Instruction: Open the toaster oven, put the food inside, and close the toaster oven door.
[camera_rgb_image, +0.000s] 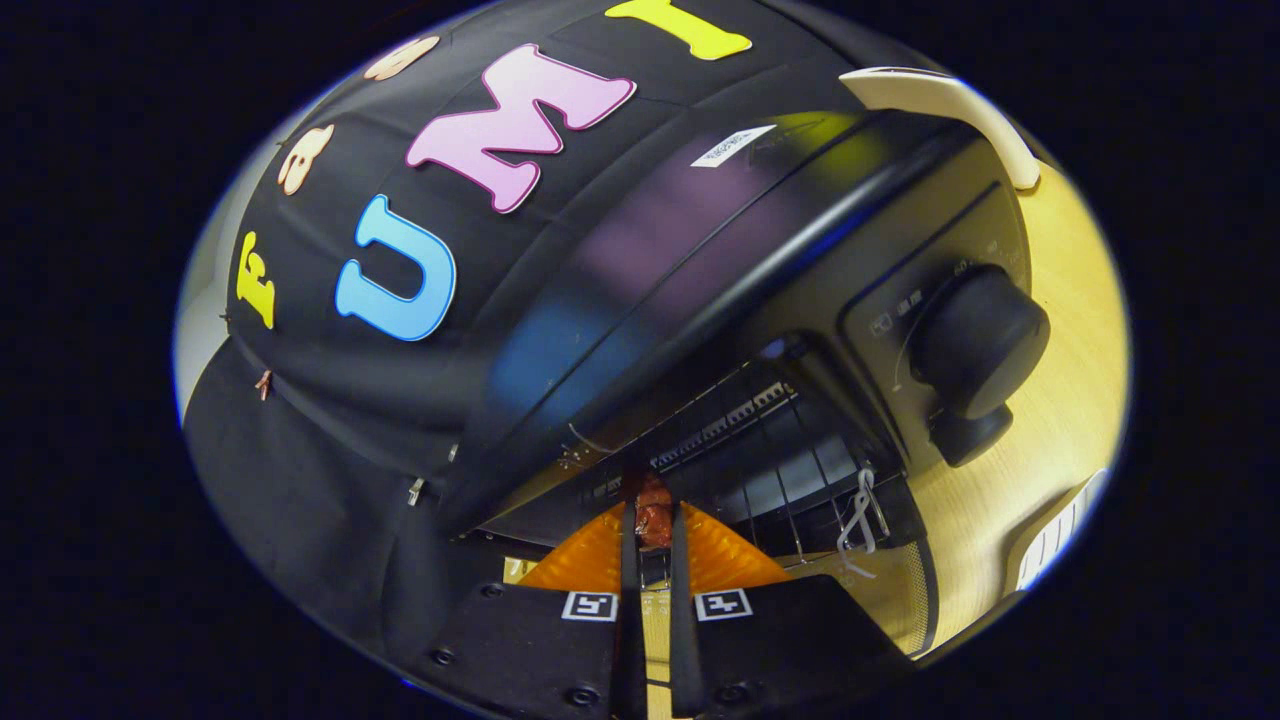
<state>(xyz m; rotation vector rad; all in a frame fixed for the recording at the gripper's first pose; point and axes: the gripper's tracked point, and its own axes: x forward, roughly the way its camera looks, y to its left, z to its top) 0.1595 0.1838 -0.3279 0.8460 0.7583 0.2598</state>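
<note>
you have the gripper (652, 520) narrowed onto the food (653, 516) — a small reddish-brown piece pinched between both fingers near their tips, so it rides level and can't drop on the way in. the toaster oven (700, 290) is open: its door (880, 585) lies folded down under and just right of the fingers, and the dark mouth with the wire rack (770, 470) sits just ahead of the food. you're tilted well over, which is why the oven leans across the view, with the big knob (980, 340) and the smaller one below it off to the right on the control panel. the food is at the threshold, not yet resting on the rack as far as i can judge. the approach looks aimed straight down the middle of the opening — sensible, since the rack wires and the metal hook (860, 512) at the right could snag a finger.
</note>
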